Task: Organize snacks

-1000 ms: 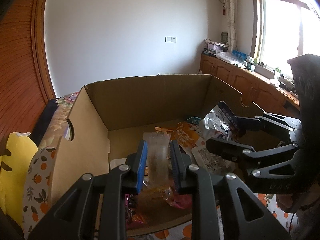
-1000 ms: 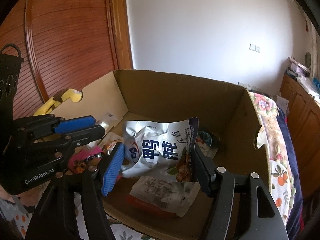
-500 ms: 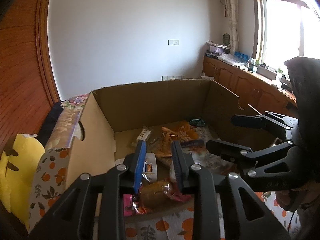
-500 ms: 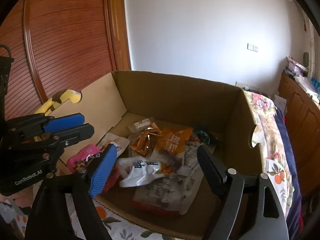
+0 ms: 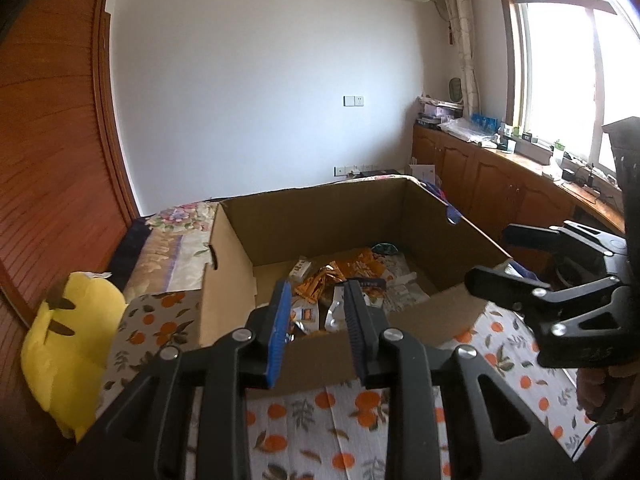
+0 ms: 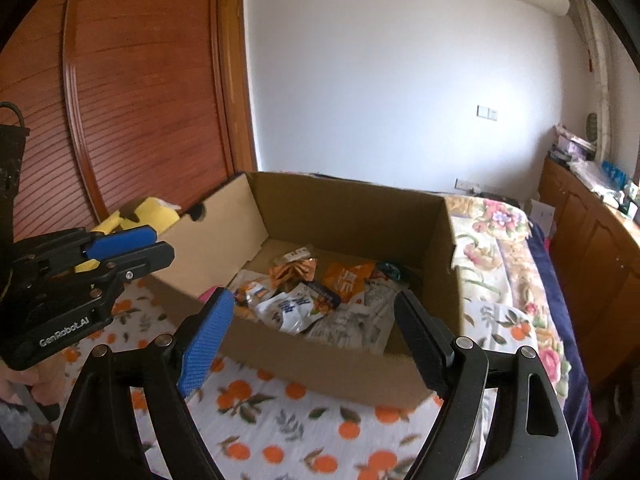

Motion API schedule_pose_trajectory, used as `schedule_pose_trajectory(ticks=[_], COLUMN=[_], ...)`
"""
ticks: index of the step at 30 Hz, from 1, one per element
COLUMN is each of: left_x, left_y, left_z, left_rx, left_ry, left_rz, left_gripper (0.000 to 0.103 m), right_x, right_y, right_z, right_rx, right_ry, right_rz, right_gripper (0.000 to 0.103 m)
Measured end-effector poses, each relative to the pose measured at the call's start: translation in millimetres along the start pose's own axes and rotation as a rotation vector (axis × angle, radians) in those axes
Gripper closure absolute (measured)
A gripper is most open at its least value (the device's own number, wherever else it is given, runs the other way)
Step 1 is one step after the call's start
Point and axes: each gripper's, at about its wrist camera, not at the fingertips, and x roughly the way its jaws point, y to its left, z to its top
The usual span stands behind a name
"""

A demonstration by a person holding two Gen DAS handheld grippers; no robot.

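With both grippers held back over the orange-print cloth (image 6: 280, 412), I see the snack packets (image 6: 304, 300) heaped inside the cardboard box (image 6: 332, 364). My right gripper (image 6: 310, 336) gapes wide and empty; my left gripper (image 5: 316, 320) is narrower, gripping nothing, ready for more.

Brown cardboard box (image 6: 344, 364) on white cloth (image 6: 280, 432) printed with oranges.

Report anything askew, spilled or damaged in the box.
Nothing is spilled or damaged. The foil snack packets lie in a loose overlapping heap, none upright, all inside the brown cardboard box. Both grippers are empty.
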Motion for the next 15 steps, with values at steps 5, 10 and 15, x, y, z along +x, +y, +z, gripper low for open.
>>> schedule_pose_trajectory(ticks=[5, 10, 15], left_x=[-32, -55, -74], left_y=[-7, -15, -25], left_z=[-11, -24, -39], left_rx=[0.014, 0.022, 0.024], left_ry=[-0.006, -0.014, -0.008], left_rz=[0.014, 0.033, 0.039], left_gripper=[0.075, 0.071, 0.069], right_x=[-39, -76, -102], right_y=[9, 14, 18], right_z=[-10, -23, -37], right_rx=[0.013, 0.035, 0.041], right_ry=[-0.033, -0.063, -0.076], right_rz=[-0.019, -0.047, -0.075], right_gripper=[0.019, 0.019, 0.019])
